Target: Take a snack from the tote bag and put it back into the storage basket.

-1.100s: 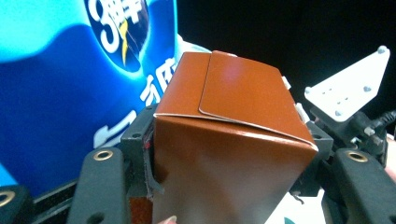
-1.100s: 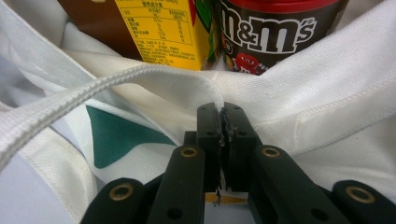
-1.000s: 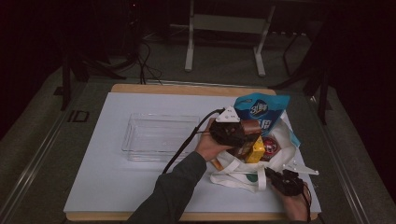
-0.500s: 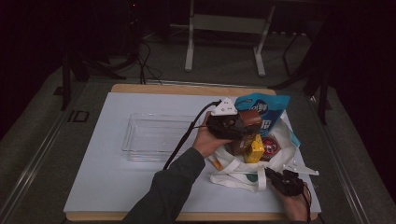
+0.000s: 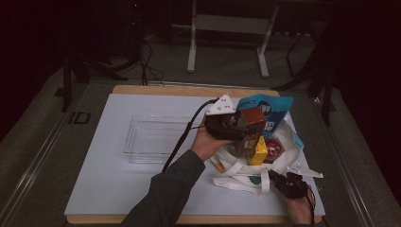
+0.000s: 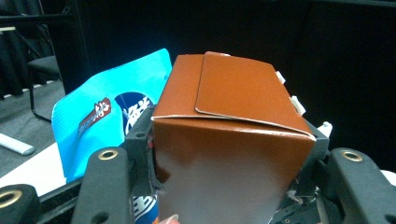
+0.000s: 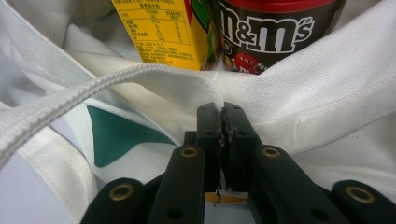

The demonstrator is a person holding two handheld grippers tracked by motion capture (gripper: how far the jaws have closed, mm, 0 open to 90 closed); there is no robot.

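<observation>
Brown carton, glossy cardboard with a folded top flap, sits clamped between the jaws of the left gripper, one jaw on each side face. High view: carton is held off the surface, above the mouth of the white cloth bag, which lies toward the table's right edge, nearer the front. Table carries a white sheet.

Behind the carton, blue snack pouch stands upright, sticking out of the bag's far side.

Inside the bag: yellow juice box and dark M&M's tub with red lid, side by side, touching or nearly so.

Right gripper: jaws pressed together on a fold of the bag's fabric at its near rim. High view places this gripper near the front right corner.

Clear plastic tray rests at table centre, left of the bag, apart from it.
</observation>
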